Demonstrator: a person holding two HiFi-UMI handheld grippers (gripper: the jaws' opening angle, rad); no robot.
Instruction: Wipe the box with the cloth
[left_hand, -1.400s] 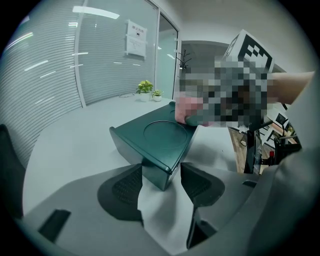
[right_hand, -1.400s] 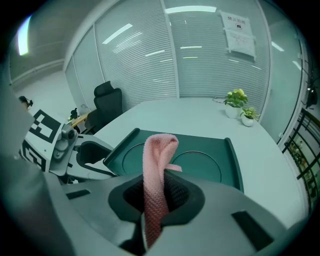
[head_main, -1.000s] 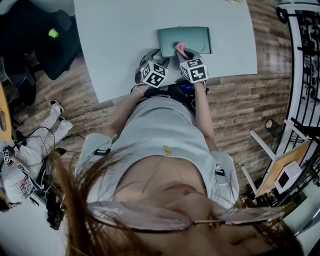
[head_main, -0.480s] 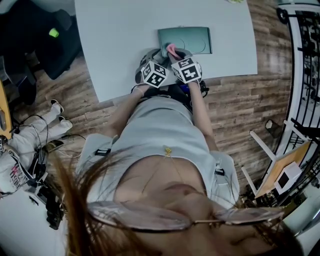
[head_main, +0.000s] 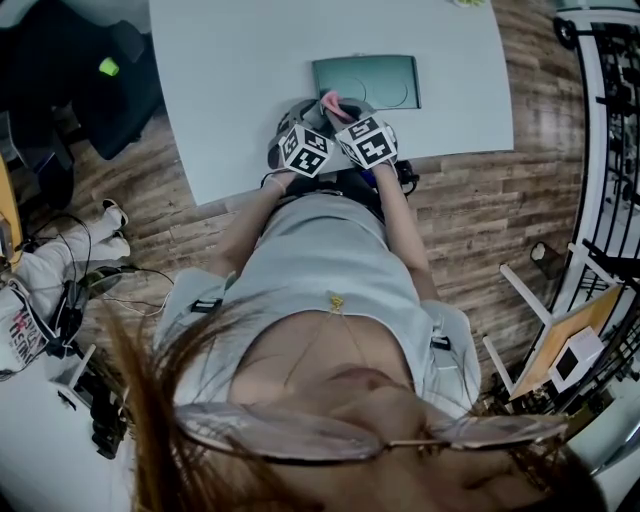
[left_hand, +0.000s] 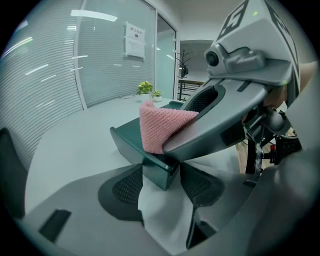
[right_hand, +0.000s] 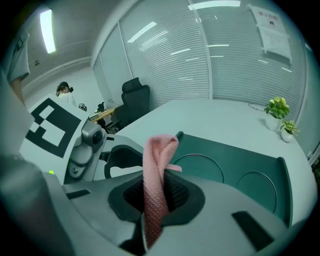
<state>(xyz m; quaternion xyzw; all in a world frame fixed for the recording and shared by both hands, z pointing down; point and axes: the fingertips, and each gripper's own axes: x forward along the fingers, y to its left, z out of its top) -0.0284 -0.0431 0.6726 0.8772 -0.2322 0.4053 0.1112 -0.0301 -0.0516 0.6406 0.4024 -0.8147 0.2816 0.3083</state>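
Pale office table (head_main: 250, 60), glass-walled room: green box mid-wipe, cloth at its near left corner.

Item: box (right_hand: 235, 170), flat, dark green, two round recesses in its top, lying near the table's front edge. Left gripper (left_hand: 161, 187): jaws set wide and closed on the box's near corner, steadying it. Right gripper (right_hand: 155, 200): jaws clamped on a folded pink cloth (right_hand: 157, 165), whose free end lies against the box at that same corner. Progress, as judged: wiping under way. No dirt or streaks show, so the share already cleaned cannot be told. Both recesses and the far right side lie away from the cloth and probably remain.
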